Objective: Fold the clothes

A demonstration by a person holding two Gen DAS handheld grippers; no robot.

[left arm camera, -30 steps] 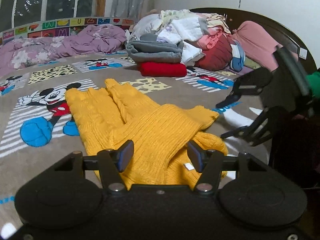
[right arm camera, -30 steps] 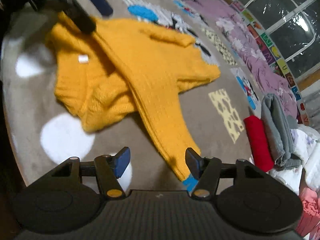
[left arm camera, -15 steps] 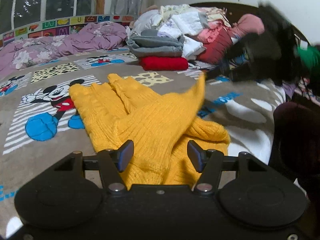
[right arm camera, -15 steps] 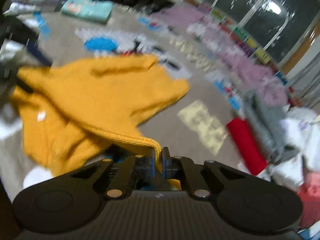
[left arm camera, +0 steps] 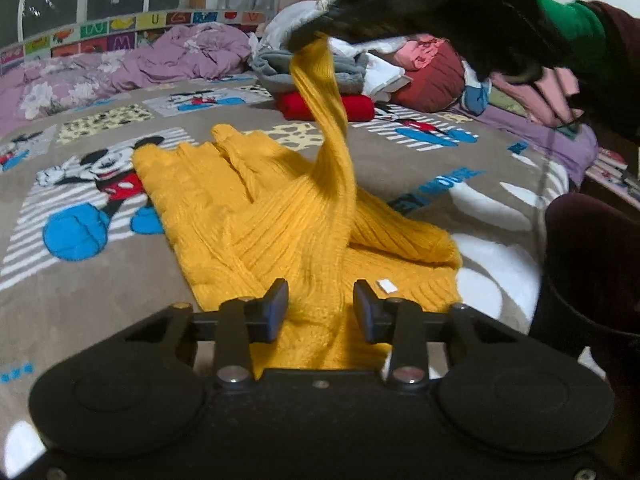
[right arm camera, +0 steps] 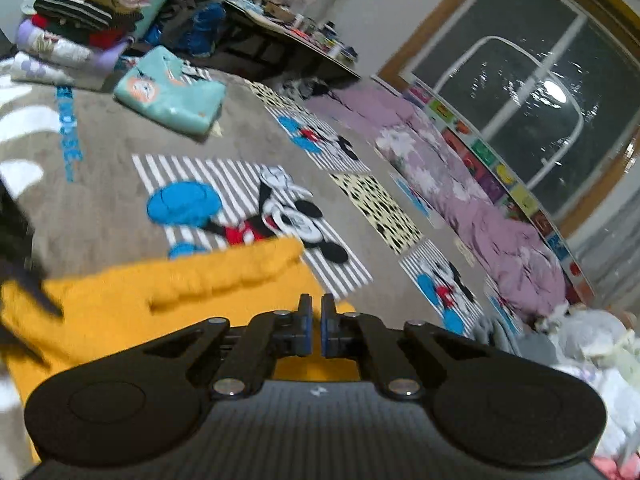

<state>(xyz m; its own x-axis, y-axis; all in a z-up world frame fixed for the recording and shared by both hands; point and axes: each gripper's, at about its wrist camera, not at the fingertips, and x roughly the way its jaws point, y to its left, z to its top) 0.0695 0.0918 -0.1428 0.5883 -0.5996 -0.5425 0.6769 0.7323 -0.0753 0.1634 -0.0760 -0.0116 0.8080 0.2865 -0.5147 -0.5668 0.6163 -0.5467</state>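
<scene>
Sweater (left arm camera: pixel 280 216): yellow knit, spread on blanket (left arm camera: pixel 80 300) just ahead of left gripper (left arm camera: pixel 320 306), partly between its fingers.
Sleeve (left arm camera: pixel 324 92): lifted well above body, cuff pinched by right gripper (left arm camera: pixel 308 38).
Left gripper: jaws apart, gripping nothing.
Right gripper (right arm camera: pixel 313 330): clenched on sleeve cuff; body below, to its left.
Handling: likely soft, light, stretchy; sags and twists when hung.
Hold: best at cuff, shoulder seam or hem.
</scene>
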